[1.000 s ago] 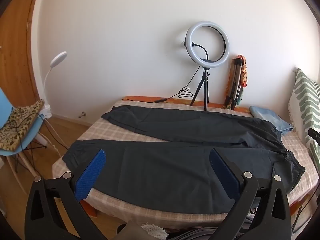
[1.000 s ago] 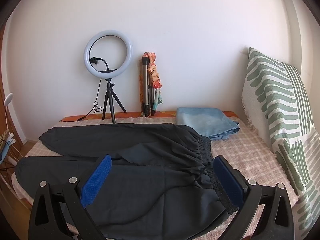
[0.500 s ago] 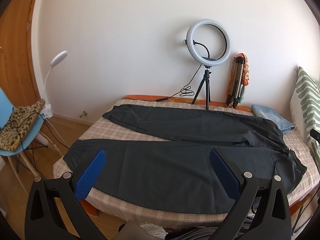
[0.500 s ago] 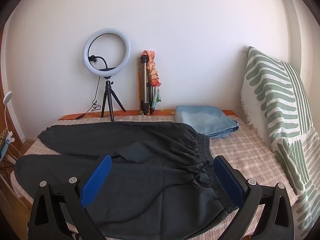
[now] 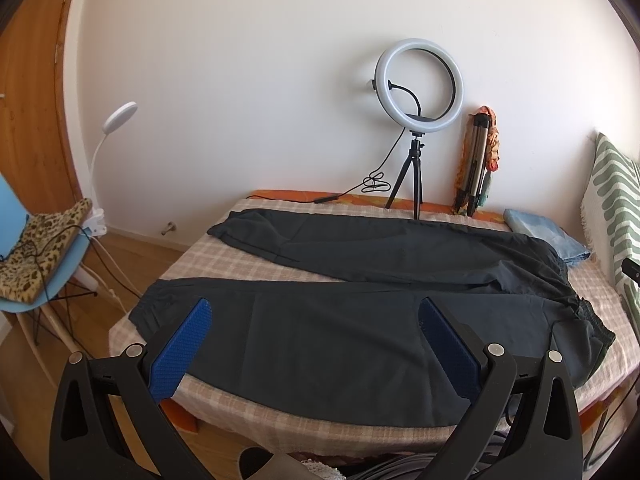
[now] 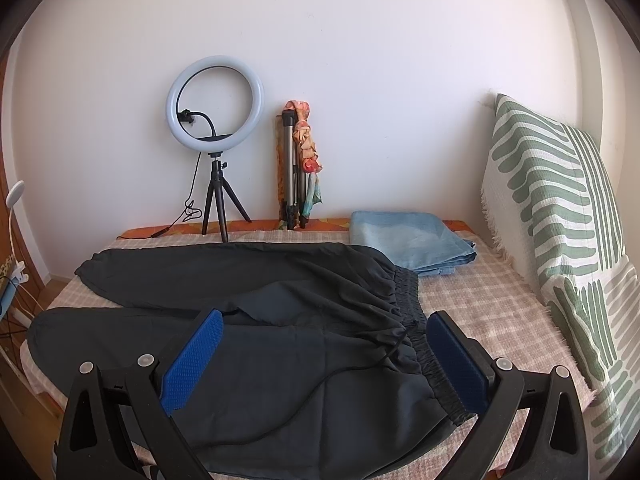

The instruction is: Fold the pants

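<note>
Both views have barely shifted: two spread hand-held grippers, left [image 5: 314, 346] and right [image 6: 325, 354], over one pants [image 5: 360, 332].

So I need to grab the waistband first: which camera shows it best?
The right wrist view: the gathered elastic waistband and its drawstring lie close, between the open fingers of the right gripper. The left wrist view shows only its far edge.

One pair of dark pants [image 5: 360, 320] lies on one bed [image 5: 208, 256]. There is one ring light [image 5: 419, 85], one folded tripod [image 5: 476, 164], one blue folded cloth [image 6: 408, 240], one striped pillow [image 6: 552, 216], one chair [image 5: 36, 264], one desk lamp [image 5: 119, 112].
</note>
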Demonstrator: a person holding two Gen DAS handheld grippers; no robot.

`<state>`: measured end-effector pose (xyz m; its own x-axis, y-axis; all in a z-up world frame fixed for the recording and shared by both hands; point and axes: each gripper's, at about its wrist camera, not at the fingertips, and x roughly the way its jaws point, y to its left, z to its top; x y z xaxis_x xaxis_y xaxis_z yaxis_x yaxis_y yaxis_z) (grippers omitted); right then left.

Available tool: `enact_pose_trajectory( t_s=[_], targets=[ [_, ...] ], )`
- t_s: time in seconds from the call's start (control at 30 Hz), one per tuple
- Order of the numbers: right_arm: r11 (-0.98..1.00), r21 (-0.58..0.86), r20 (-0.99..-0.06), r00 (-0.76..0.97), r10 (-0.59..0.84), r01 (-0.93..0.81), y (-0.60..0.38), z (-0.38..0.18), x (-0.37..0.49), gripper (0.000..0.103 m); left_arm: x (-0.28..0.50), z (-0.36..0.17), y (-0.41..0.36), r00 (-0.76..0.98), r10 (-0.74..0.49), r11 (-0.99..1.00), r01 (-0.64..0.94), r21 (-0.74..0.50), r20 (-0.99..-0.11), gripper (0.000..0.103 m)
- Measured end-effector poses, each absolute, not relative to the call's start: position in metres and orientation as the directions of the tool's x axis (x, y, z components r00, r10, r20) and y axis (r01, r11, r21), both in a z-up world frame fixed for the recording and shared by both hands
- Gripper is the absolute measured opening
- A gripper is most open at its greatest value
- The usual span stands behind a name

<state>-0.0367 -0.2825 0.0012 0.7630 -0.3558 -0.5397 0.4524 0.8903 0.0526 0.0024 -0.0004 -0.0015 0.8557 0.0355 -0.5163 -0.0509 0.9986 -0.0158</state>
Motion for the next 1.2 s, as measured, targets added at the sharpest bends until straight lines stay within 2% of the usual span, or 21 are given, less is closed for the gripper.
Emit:
enact_pose_trajectory(
  t_s=[1.2],
  targets=[
    [0.891, 0.051, -0.543, 0.762, -0.354, 0.45, -0.2812, -0.0002, -0.0374, 0.103, 0.003, -0.0006, -0.0017, 0.857, 0.031, 0.999, -0.047, -0.017, -0.515, 0.103]
  ],
)
